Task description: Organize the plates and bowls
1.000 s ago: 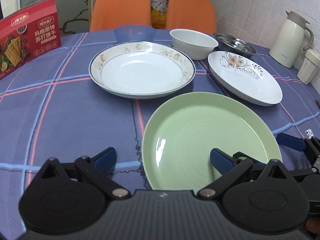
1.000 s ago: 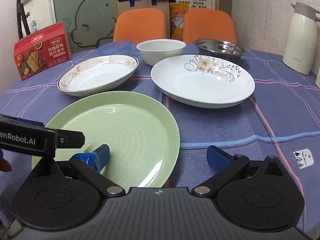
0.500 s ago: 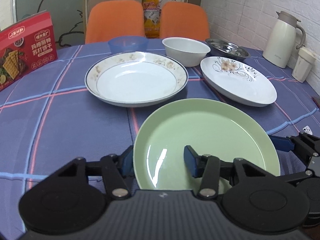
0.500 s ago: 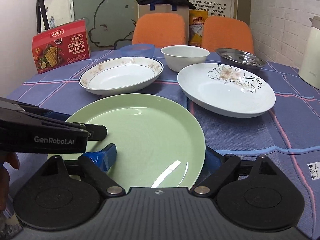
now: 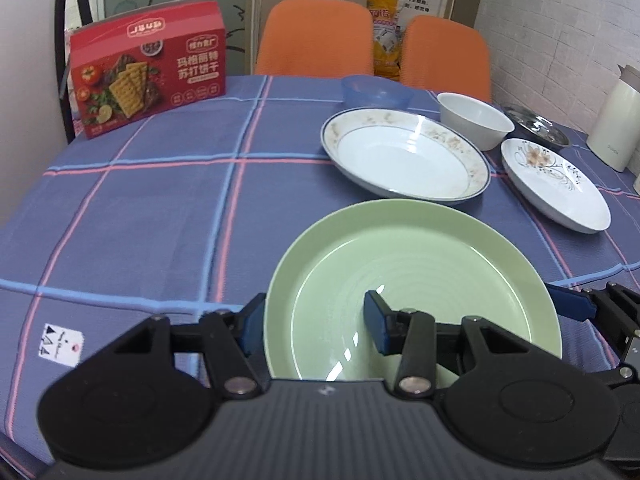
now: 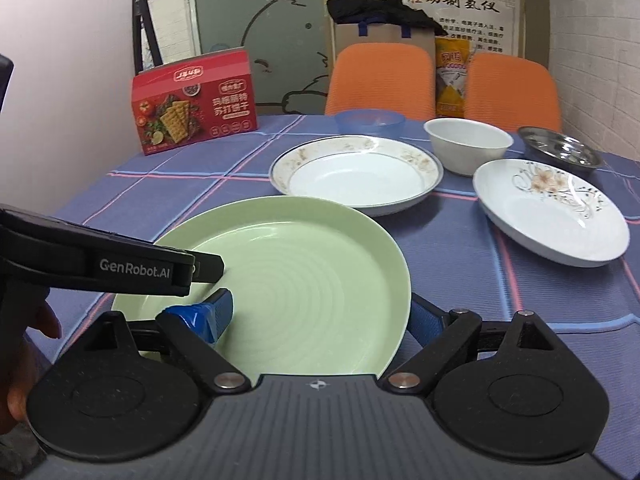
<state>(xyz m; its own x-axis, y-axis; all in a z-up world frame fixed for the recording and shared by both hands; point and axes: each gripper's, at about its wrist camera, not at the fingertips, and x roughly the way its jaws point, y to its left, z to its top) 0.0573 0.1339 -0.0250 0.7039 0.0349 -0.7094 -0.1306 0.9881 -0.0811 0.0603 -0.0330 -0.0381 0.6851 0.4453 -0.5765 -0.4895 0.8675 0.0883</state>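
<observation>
A green plate [image 5: 420,280] is held above the checked tablecloth by both grippers. My left gripper [image 5: 316,330] is shut on its near left rim, one finger under the edge and one inside. My right gripper [image 6: 324,314] is shut on its near right rim [image 6: 304,280]. Behind it sit a gold-rimmed white plate [image 5: 404,156], a flower-patterned white plate [image 5: 556,184], a white bowl [image 5: 474,124], a blue plastic bowl [image 5: 376,90] and a steel dish [image 5: 536,126].
A red cracker box [image 5: 148,66] stands at the table's back left. A cream thermos [image 5: 616,120] stands at the right edge. Two orange chairs [image 5: 316,38] are behind the table. The tablecloth [image 5: 140,200] stretches out to the left.
Both grippers have closed on the green plate's rim and lifted it. The views have swung left, so the cracker box now shows more centrally.
</observation>
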